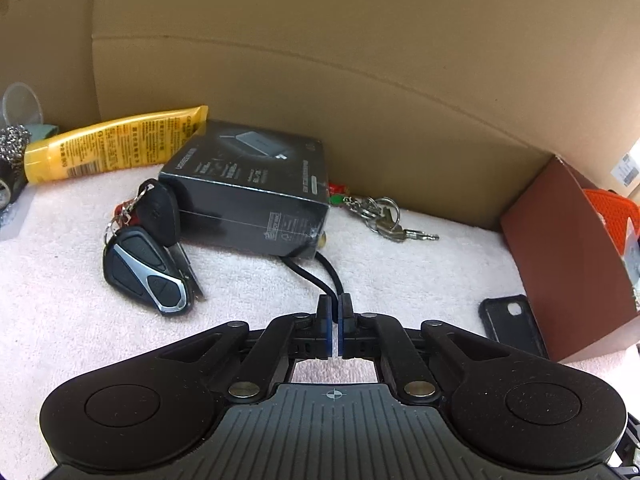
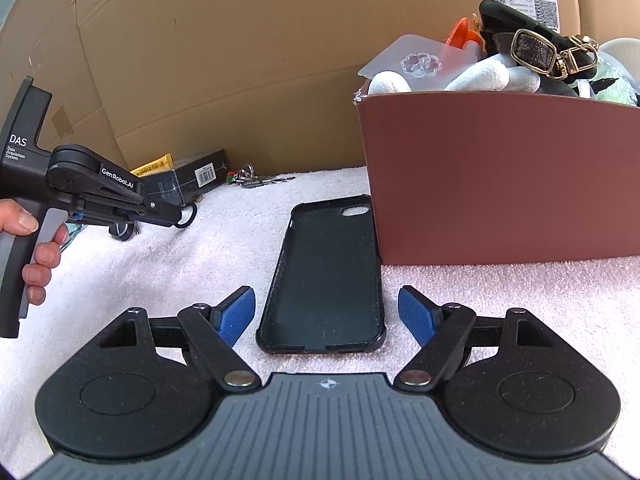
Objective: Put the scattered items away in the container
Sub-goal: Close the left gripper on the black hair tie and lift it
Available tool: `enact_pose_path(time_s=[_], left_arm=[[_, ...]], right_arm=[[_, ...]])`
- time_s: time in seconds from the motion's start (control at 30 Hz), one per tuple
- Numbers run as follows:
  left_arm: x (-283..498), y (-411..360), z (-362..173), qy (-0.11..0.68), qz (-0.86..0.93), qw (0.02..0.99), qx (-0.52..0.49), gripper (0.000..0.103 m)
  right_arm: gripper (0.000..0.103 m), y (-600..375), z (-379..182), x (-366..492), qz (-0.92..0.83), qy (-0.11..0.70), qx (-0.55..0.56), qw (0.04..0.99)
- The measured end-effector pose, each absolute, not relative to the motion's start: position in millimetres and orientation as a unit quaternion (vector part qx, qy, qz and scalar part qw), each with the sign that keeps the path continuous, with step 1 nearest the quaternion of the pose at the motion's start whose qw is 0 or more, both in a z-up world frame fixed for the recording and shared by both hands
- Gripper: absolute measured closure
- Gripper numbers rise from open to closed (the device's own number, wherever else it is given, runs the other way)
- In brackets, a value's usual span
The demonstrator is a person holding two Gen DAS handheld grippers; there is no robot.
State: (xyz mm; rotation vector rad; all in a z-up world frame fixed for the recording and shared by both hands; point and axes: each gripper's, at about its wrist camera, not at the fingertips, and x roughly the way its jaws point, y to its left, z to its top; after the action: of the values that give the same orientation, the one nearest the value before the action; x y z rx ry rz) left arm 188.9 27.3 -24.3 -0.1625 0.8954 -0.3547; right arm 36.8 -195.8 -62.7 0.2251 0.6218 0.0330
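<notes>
My left gripper (image 1: pixel 335 305) is shut on a black elastic loop (image 1: pixel 316 270) that runs from under a black product box (image 1: pixel 248 192) on the pink towel; the loop also shows in the right wrist view (image 2: pixel 188 216). Car key fobs (image 1: pixel 146 256) lie left of the box, a yellow tube (image 1: pixel 116 148) behind it, a key bunch (image 1: pixel 384 216) to its right. My right gripper (image 2: pixel 326 312) is open, its pads either side of the near end of a black phone case (image 2: pixel 328 272). The brown container (image 2: pixel 500 176) stands right behind, heaped with items.
A cardboard wall (image 1: pixel 340 80) backs the towel. A steel scourer and clear cup (image 1: pixel 16 136) sit at far left. The container (image 1: pixel 560 256) and phone case (image 1: pixel 512 324) show at right in the left wrist view. The left tool (image 2: pixel 80 188) is at left.
</notes>
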Motion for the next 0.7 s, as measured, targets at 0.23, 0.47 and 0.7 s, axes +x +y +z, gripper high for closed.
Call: enact_pose_path(time_s=[0.23,0.47,0.7], left_arm=[[186,30,-20,0.427,-0.171,0.883,-0.09,0.103],[180,32,-13,0.417,-0.177,0.885,-0.107,0.103],[165,27,6,0.401,-0.207,0.886,-0.104,0.103]], right_arm=[[0.007,-178,-69,57,0.008,0.329,0.038,0.944],[0.023,-170,-65,68,0.035,0.344,-0.004,0.938],[0.028,-194,-56,30,0.045,0.332,0.07,0.94]])
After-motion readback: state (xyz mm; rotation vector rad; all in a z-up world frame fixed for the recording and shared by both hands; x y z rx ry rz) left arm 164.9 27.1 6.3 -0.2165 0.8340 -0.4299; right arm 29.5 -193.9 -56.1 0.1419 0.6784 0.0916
